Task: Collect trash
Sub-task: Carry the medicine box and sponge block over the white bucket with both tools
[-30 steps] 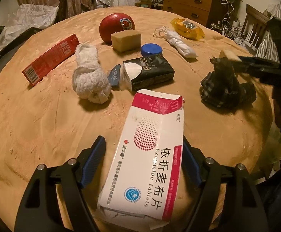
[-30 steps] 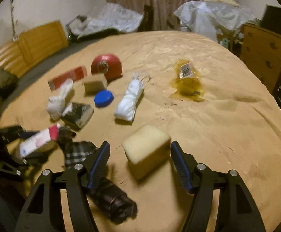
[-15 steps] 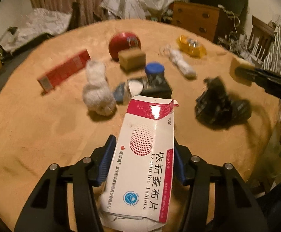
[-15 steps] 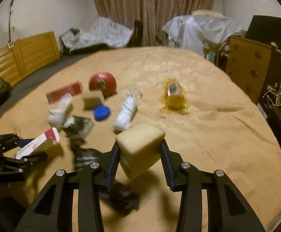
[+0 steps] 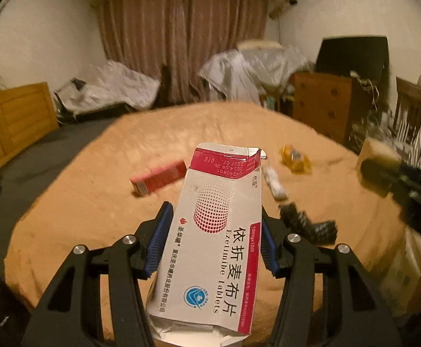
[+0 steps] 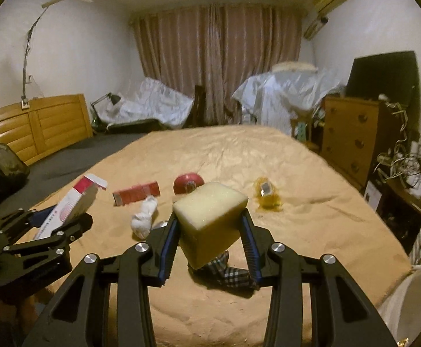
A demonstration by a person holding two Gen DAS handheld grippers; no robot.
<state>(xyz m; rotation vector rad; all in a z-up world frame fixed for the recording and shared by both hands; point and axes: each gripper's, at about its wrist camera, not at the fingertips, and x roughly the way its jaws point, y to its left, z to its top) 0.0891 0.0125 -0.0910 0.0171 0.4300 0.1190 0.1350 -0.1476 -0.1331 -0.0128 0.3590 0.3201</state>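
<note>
A round tabletop [image 6: 311,217] under a tan cloth carries a red box [image 6: 136,193], a red ball [image 6: 187,182], a rolled white sock [image 6: 144,219], a yellow wrapper [image 6: 266,196] and a checked cloth [image 6: 224,271]. Above it, the left gripper [image 5: 213,240] is clamped on a torn white-and-pink tablet box [image 5: 216,245] held clear of the cloth. The right gripper [image 6: 209,240] is closed on a pale yellow sponge block [image 6: 210,217], also lifted off the tabletop.

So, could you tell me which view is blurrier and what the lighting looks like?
Left wrist view: background smeared, only the held tablet box sharp. Right wrist view: crisper, sponge clear, table edges bent by fisheye. Both dim, warm orange.
</note>
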